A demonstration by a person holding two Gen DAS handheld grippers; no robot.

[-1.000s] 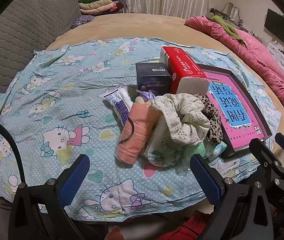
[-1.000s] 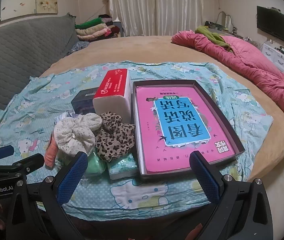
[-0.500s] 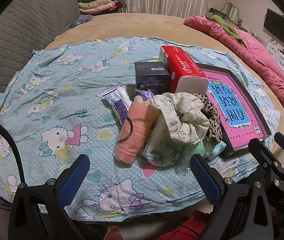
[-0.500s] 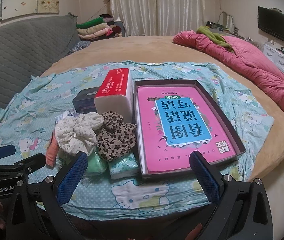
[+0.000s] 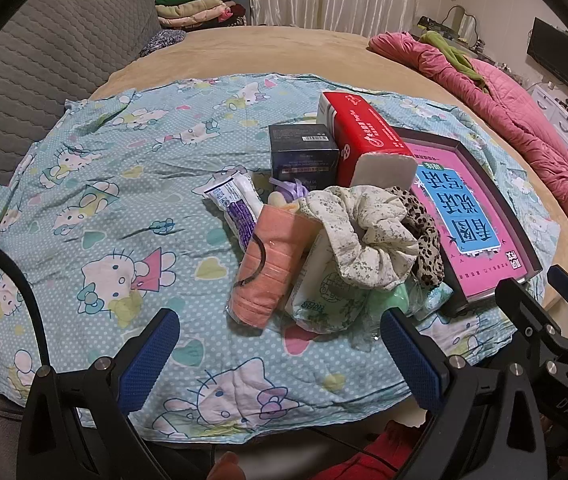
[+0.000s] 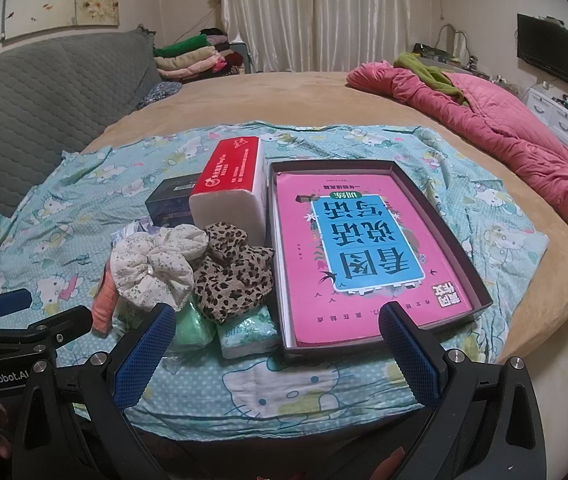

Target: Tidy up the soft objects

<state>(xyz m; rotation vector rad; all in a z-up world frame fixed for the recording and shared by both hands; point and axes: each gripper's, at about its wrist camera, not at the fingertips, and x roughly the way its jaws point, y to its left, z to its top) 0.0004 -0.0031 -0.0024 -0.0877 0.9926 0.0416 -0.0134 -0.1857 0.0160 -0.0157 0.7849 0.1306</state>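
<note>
A pile of soft things lies on a Hello Kitty cloth [image 5: 96,216]: a white floral scrunchie [image 5: 364,236] [image 6: 156,264], a leopard scrunchie [image 5: 424,236] [image 6: 232,276], a rolled pink towel [image 5: 272,268], tissue packs [image 5: 324,296] [image 6: 248,332] and a green soft item [image 6: 190,326]. A dark tray [image 6: 436,216] holds a pink book [image 6: 364,252]. My left gripper [image 5: 280,356] is open and empty, short of the pile. My right gripper [image 6: 276,352] is open and empty, in front of the pile and tray.
A red tissue box [image 5: 368,148] [image 6: 232,184] and a dark box [image 5: 304,156] stand behind the pile. A tube-like packet [image 5: 236,204] lies left of it. A pink quilt [image 6: 504,144] lies at the right, a grey sofa back [image 6: 44,92] at the left.
Both views have shifted only slightly; the grippers stay open and nothing on the cloth has moved.
</note>
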